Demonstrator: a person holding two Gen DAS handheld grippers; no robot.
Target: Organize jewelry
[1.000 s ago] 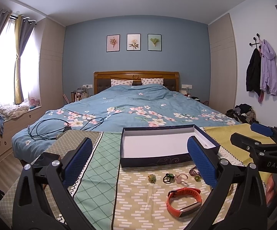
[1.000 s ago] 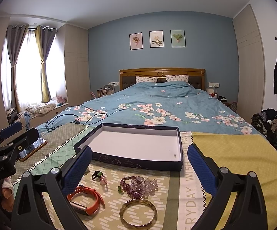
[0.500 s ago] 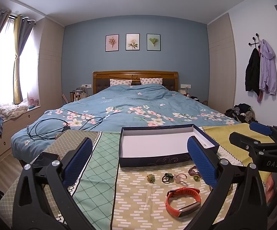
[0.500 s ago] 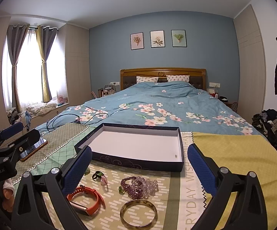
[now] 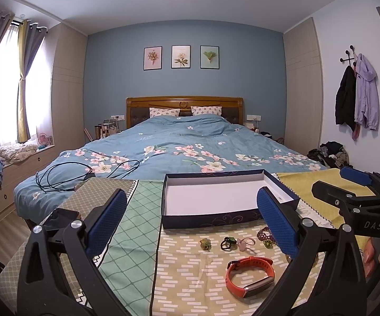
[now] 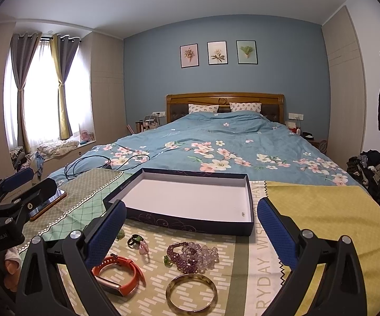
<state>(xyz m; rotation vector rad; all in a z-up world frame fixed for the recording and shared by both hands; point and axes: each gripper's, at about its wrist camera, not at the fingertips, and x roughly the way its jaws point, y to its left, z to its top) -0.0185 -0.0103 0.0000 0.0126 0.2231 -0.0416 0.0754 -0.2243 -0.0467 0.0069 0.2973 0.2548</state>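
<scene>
Both grippers (image 5: 192, 221) (image 6: 191, 223) spread wide, holding nothing; box (image 6: 190, 200) lies long side across, right gripper marked "DAS".

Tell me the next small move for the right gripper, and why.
Probably lower the right gripper, its jaws open, onto the gold bangle just below it. The box looks empty, all the jewelry still lies on the cloth, and the bangle lies apart from the bead bracelets.
</scene>
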